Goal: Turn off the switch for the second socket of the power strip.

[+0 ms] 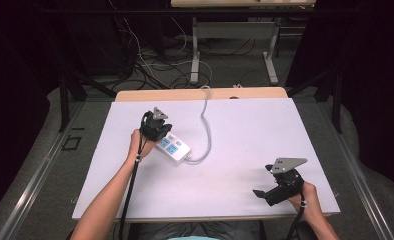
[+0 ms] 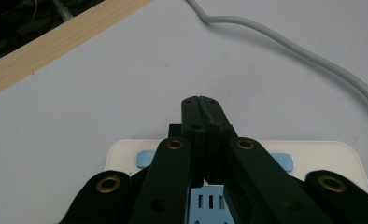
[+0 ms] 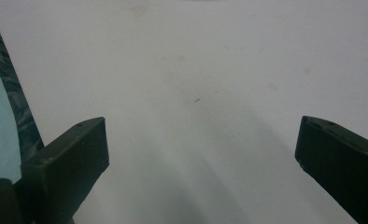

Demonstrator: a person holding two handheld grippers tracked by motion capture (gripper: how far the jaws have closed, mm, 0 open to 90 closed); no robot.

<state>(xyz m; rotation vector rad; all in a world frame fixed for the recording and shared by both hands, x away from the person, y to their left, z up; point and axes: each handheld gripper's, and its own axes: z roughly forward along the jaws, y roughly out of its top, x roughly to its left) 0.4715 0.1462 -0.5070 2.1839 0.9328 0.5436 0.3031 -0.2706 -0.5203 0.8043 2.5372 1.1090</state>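
Left forearm enters from bottom left, reaching forward and up across table. Left hand (image 1: 135, 145) grips left gripper (image 1: 161, 131), pointed down and forward; fingers (image 2: 191, 116) pressed flat together, nothing between them. Right hand (image 1: 305, 197) low at near right edge, holding right gripper (image 1: 259, 193) level, pointing left; fingers (image 3: 74, 149) spread wide, empty.

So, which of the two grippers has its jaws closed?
The left gripper, the one over the white power strip: its jaws meet with nothing between them. The right gripper, near the table's front edge, has jaws wide apart.
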